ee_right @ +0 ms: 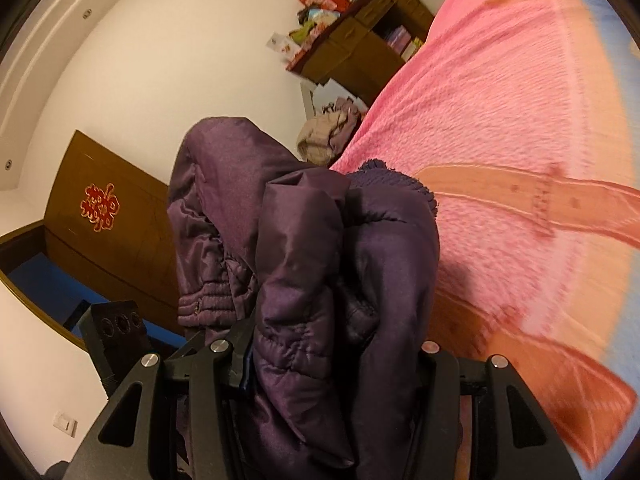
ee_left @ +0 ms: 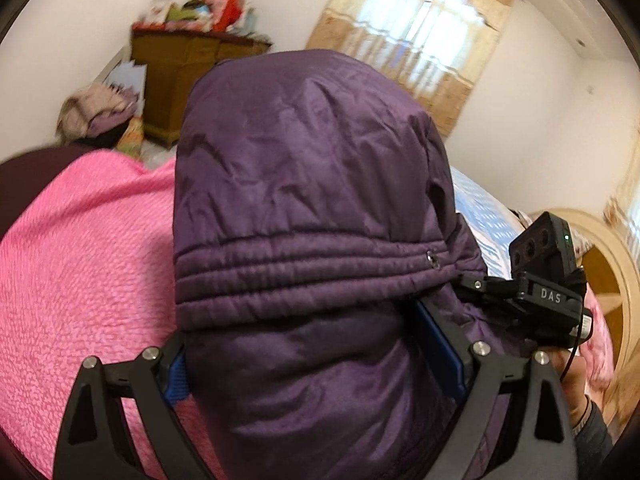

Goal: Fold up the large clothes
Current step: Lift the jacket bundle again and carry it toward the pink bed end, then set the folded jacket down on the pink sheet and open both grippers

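Purple jacket [ee_left: 304,200] fills the middle of both views, bunched and pinched by the left gripper [ee_left: 320,364] and right gripper [ee_right: 332,356] above the pink bed [ee_left: 80,260].

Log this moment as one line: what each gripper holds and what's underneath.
left gripper: shut on purple jacket | right gripper: shut on same jacket, bunched | jacket: lifted over pink blanket | fold: not yet done
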A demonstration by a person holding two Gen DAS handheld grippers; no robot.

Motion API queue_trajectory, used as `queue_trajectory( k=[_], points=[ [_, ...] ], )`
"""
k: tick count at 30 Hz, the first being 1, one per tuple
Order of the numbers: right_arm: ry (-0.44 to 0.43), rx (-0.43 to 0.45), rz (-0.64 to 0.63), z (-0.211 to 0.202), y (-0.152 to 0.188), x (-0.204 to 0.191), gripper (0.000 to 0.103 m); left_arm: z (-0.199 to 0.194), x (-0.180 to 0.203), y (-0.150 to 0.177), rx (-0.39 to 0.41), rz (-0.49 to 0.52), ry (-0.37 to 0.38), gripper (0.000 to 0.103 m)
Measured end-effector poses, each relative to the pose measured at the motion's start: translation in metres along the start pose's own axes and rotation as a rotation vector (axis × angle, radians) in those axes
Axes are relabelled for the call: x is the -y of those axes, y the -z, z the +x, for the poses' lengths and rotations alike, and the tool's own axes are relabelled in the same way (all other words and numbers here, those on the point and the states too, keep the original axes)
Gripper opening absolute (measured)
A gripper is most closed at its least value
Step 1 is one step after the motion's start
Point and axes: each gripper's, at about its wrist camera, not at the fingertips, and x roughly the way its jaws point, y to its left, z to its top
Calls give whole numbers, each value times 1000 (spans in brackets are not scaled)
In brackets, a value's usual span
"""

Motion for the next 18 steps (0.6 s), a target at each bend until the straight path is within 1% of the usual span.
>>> queue_trajectory(
  k=[3, 4, 6, 7, 8, 10, 14, 18],
  points=[
    [-1, -35, -1, 24, -13, 5, 51, 14, -25, 1, -39, -89, 7, 96],
    [-6, -41, -4, 26, -11, 8, 51, 17, -33, 2, -49, -113, 14, 96],
    [-21, -53, 6, 33, -14, 15, 51, 25, -44, 6, -64, -150, 31, 97],
    [-25, -59, 3, 37, -14, 19, 51, 28, -46, 8, -68, -158, 36, 99],
    [-30, -61, 9, 39, -15, 24, 52, 30, -47, 10, -70, -159, 36, 101],
    [-40, -65, 27, 45, -13, 32, 56, 33, -45, 13, -71, -155, 32, 103],
    [-52, -71, 31, 44, -10, 48, 63, 39, -39, 13, -73, -144, 29, 103],
    [-44, -86, 29, 52, -11, 47, 69, 39, -45, 8, -79, -148, 42, 103]
  ],
)
